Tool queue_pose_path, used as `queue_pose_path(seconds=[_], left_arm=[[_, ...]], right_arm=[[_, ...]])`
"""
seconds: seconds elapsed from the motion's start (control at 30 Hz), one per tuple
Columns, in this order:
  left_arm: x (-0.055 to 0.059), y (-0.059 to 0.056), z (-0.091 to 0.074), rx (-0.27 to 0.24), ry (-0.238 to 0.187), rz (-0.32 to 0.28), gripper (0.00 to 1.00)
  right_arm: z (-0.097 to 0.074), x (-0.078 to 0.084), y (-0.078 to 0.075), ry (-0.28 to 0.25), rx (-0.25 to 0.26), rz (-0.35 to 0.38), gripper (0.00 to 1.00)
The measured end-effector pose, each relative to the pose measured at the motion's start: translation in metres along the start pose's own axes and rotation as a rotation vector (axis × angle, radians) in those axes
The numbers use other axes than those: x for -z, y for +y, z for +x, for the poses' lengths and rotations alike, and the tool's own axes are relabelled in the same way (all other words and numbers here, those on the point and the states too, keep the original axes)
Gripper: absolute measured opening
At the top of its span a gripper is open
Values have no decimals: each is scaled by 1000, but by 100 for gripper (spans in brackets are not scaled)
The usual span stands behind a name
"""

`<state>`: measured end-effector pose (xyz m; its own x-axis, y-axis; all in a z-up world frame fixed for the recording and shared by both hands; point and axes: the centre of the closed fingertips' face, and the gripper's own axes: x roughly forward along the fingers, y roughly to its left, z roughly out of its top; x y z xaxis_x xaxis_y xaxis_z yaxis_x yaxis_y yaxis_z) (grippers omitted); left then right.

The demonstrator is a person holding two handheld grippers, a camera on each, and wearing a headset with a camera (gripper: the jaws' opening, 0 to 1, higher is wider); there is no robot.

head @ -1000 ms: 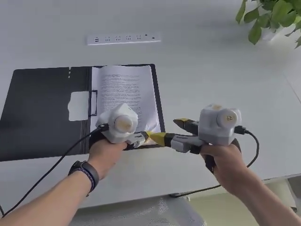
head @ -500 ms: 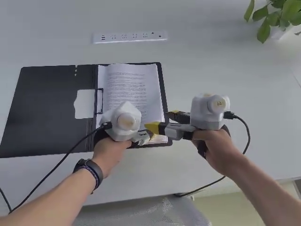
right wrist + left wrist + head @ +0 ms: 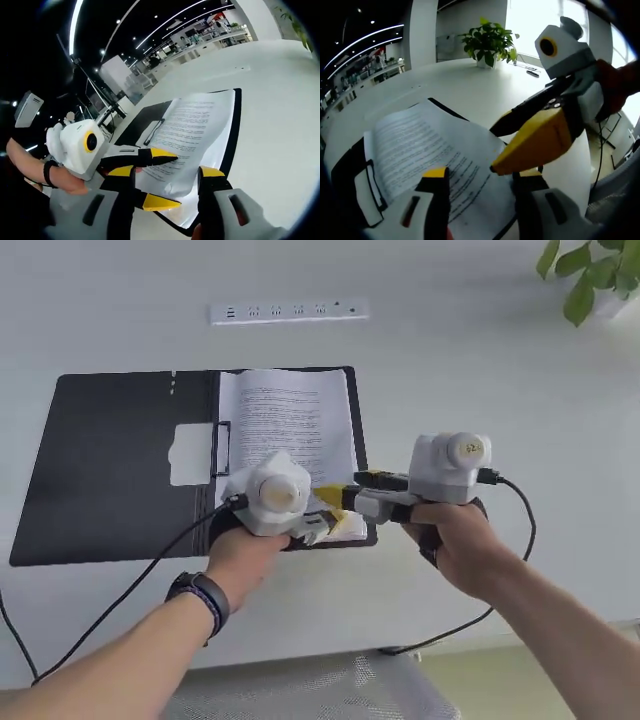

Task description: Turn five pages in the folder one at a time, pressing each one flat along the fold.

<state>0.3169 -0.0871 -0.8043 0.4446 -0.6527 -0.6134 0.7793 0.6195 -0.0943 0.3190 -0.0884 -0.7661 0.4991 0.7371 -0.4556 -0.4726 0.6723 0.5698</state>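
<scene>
White desk (image 3: 480, 360), bright open-plan office. Black folder (image 3: 110, 470) lies open under left gripper (image 3: 481, 175) and right gripper (image 3: 167, 172), both wide. Its printed page (image 3: 300, 430) is at their tips.

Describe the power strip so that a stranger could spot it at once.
On the white table, look beyond the far edge of the open black folder. The power strip lies there, apart from the folder: a long, flat white bar with a row of sockets, which nothing else there has.
</scene>
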Motion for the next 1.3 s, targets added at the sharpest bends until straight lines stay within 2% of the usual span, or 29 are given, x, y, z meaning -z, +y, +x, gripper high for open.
queue_pose_path(seconds=[0.13,0.27,0.37,0.57,0.9,1.1,1.3], left_arm=[[0,-1,0,5,2,4,53],[1,-3,-1,12,8,12,54],[1,-5,-2,23,13,13,57],[-2,-12,-10,48,6,6,61],[-5,-22,-24,69,-4,20,67],[-6,-19,-35,62,-21,1,69],[-6,-11,-49,50,-32,-16,71]], right_arm=[[4,3,-10,-6,18,25,38],[3,3,-15,-38,26,81,25],[1,3,-16,-56,29,98,15],[2,6,-13,-64,25,117,5],[1,3,-10,-82,38,146,0],[1,-1,-8,-96,47,156,0],[-1,-8,0,-111,51,156,0]])
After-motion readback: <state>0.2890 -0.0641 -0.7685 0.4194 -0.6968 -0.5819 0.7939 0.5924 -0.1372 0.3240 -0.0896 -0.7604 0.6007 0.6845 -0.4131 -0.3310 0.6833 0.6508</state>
